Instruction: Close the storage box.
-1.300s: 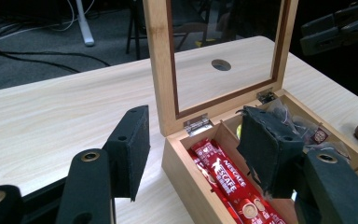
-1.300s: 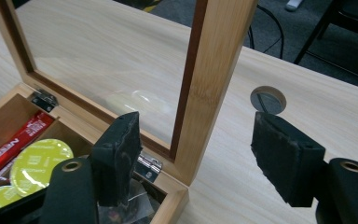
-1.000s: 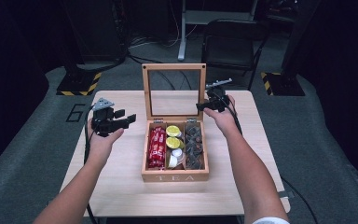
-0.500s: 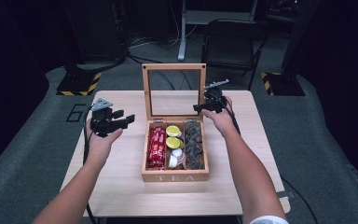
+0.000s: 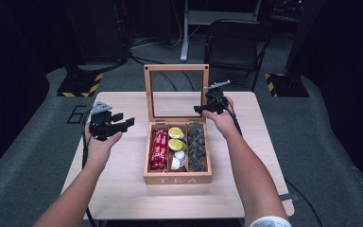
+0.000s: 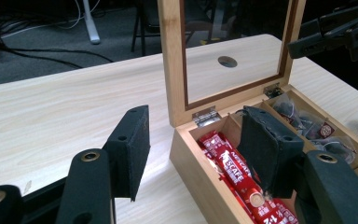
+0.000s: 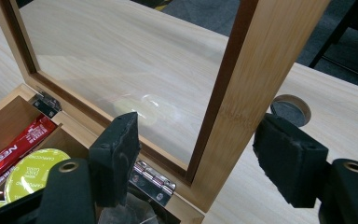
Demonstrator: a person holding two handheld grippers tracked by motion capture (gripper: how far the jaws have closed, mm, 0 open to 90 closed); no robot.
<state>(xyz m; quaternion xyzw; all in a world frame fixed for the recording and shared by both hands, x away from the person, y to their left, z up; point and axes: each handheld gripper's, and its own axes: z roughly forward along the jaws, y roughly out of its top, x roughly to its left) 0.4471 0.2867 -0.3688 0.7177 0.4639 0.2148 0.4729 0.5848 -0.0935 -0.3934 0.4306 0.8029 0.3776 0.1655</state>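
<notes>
My right gripper (image 5: 207, 109) stands at the right post of the upright glass lid (image 5: 176, 91) of the tea box (image 5: 177, 178). Its jaws straddle that post, apart from it and not pressing, having just widened slightly. My left gripper (image 5: 123, 122) hovers left of the box with jaws open, nothing between them. The box sits mid-worktop (image 5: 123, 189), holding red sachets (image 5: 159, 150).

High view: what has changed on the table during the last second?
The right gripper shifted slightly toward the lid. Its fingers, which have just opened a little, straddle the lid's right edge without pressing on it. Nothing was taken or let go. The left gripper and the tea box stayed as they were.
</notes>
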